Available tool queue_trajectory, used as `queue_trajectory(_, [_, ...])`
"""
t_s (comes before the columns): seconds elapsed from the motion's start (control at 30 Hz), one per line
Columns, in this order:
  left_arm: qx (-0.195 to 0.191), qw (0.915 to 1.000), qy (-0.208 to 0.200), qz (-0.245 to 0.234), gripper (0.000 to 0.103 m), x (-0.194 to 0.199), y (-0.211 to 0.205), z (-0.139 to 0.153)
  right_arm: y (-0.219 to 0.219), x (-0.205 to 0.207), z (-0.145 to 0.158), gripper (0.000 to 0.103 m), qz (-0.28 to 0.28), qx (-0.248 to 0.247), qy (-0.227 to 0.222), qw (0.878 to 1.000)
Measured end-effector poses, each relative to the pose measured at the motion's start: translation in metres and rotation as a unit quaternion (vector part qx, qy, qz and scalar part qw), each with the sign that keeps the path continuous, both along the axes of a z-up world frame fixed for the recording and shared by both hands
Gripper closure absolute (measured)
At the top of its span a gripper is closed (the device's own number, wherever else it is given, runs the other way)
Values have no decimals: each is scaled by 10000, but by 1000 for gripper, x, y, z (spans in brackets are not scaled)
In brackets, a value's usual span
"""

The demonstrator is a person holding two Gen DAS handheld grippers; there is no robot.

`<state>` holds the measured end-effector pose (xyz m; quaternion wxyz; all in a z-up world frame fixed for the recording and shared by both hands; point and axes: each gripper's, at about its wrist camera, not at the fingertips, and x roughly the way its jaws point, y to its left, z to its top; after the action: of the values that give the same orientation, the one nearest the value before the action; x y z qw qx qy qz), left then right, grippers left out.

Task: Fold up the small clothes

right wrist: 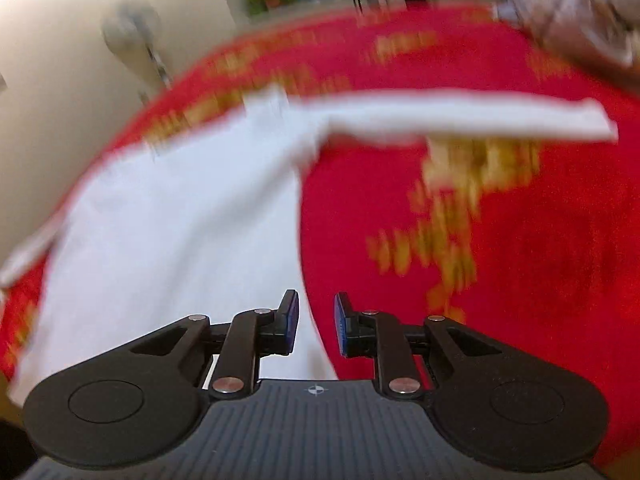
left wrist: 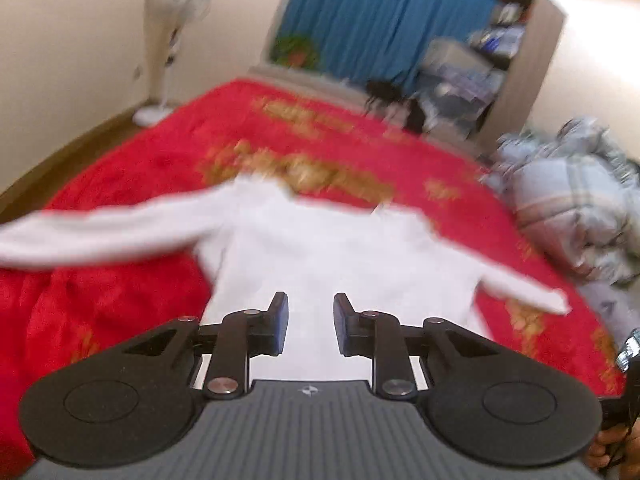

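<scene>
— Closest to the lens on the left side?

— Black two-finger left gripper [left wrist: 310, 322], blue pads parted, nothing between them. It is released and hangs over the lower part of a small white long-sleeved cotton top [left wrist: 320, 256].

— Where does that top lie?

— Spread flat on a red plush bedspread with gold woven patterns [left wrist: 132, 160], straight ahead of the fingers and reaching under them. One sleeve runs far out to the left of the claw, the other out to the right (both frames are smeared, so fine folds cannot be read).

— And the other claw?

— Black two-finger right gripper [right wrist: 316, 322], pads likewise apart and empty, so released too. The top's right edge runs just under its left finger; red bedspread lies under the right one. A sleeve stretches across ahead of it, ending up to the right.

— Anything else around?

— Beyond the left claw, a white standing pedestal fan [left wrist: 168, 40] far to its left by the wall, blue pleated curtains [left wrist: 380, 12] straight ahead, and a grey checked quilt bundled in a heap [left wrist: 568, 200] to its right.
</scene>
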<state>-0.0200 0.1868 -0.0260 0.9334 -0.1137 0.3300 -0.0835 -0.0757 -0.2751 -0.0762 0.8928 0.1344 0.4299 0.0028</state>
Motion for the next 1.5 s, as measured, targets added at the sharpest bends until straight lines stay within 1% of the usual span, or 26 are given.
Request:
queue_trajectory(0.07, [151, 9986, 461, 202, 76, -3, 1, -18, 2, 0, -19, 83, -48, -8, 314, 9995])
queue_trajectory(0.13, [310, 9948, 909, 333, 76, -2, 4, -37, 7, 0, -25, 83, 41, -134, 298, 9995])
queue_trajectory(0.2, [612, 9884, 1315, 455, 76, 1, 7, -55, 15, 1, -23, 83, 140, -224, 225, 9994])
queue_trajectory(0.27, [778, 9827, 1579, 577, 76, 4, 13, -68, 17, 2, -25, 100, 174, -156, 239, 9994])
queue_trajectory(0.37, [602, 9775, 1901, 690, 76, 4, 25, -80, 16, -2, -19, 102, 98, -148, 171, 9997])
queue_trajectory(0.47, [542, 9732, 2122, 697, 77, 3, 28, -88, -5, -6, 2, 103, -256, 217, -79, 9994])
queue_trajectory(0.5, [451, 9737, 2145, 624, 88, 2, 29, -89, -14, -9, 10, 103, -394, 355, -163, 9985])
queue_trajectory(0.53, [371, 9741, 2159, 561, 102, 0, 26, -89, -25, -14, 20, 103, -560, 482, -229, 9970])
queue_trajectory(0.63, [242, 9803, 1889, 523, 102, -14, 23, -74, -46, -29, 37, 103, -915, 632, -264, 9934])
queue_trajectory(0.7, [361, 9856, 1580, 492, 102, -29, 18, -61, -54, -40, 44, 103, -1149, 262, -262, 9927])
queue_trajectory(0.73, [379, 9860, 1541, 519, 102, -35, 17, -59, -59, -47, 45, 103, -1244, 126, -244, 9918])
queue_trajectory(0.77, [367, 9850, 1587, 571, 102, -37, 18, -60, -64, -51, 42, 103, -1310, 167, -185, 9911])
queue_trajectory(0.83, [422, 9811, 1748, 719, 102, -36, 22, -65, -70, -51, 29, 103, -1219, 484, -16, 9914])
queue_trajectory(0.87, [382, 9796, 1816, 776, 101, -33, 24, -65, -70, -49, 23, 103, -1112, 589, 29, 9921])
queue_trajectory(0.9, [286, 9790, 1855, 791, 93, -31, 26, -66, -66, -45, 19, 100, -968, 694, 39, 9929])
queue_trajectory(0.93, [175, 9788, 1888, 777, 77, -30, 27, -66, -61, -40, 15, 99, -782, 783, 4, 9939])
queue_trajectory(0.97, [120, 9787, 1900, 769, 69, -32, 27, -66, -55, -35, 12, 98, -626, 791, 23, 9949])
queue_trajectory(1.0, [106, 9787, 1908, 756, 64, -32, 24, -67, -49, -29, 7, 88, -514, 743, 99, 9959])
queue_trajectory(1.03, [139, 9779, 1949, 739, 64, -31, 22, -70, -44, -24, 3, 76, -446, 692, 134, 9965])
queue_trajectory(1.1, [192, 9759, 2056, 703, 64, -31, 19, -76, -34, -17, -4, 71, -288, 546, 236, 9978])
queue_trajectory(1.27, [120, 9688, 2359, 756, 65, -31, 23, -91, -18, -7, -19, 71, -16, 214, 455, 9987])
queue_trajectory(1.3, [88, 9684, 2372, 764, 68, -31, 24, -93, -16, -6, -21, 72, 19, 196, 475, 9987])
queue_trajectory(1.37, [60, 9694, 2345, 724, 90, -33, 25, -92, -15, -7, -21, 91, 76, 246, 454, 9986])
queue_trajectory(1.4, [23, 9701, 2334, 661, 98, -33, 24, -91, -16, -9, -19, 98, 112, 336, 423, 9985])
queue_trajectory(1.43, [-14, 9715, 2285, 635, 98, -35, 24, -89, -16, -11, -15, 99, 116, 371, 345, 9986])
queue_trajectory(1.5, [-1, 9783, 1975, 629, 99, -41, 23, -74, -18, -18, -2, 100, 109, 431, 144, 9989])
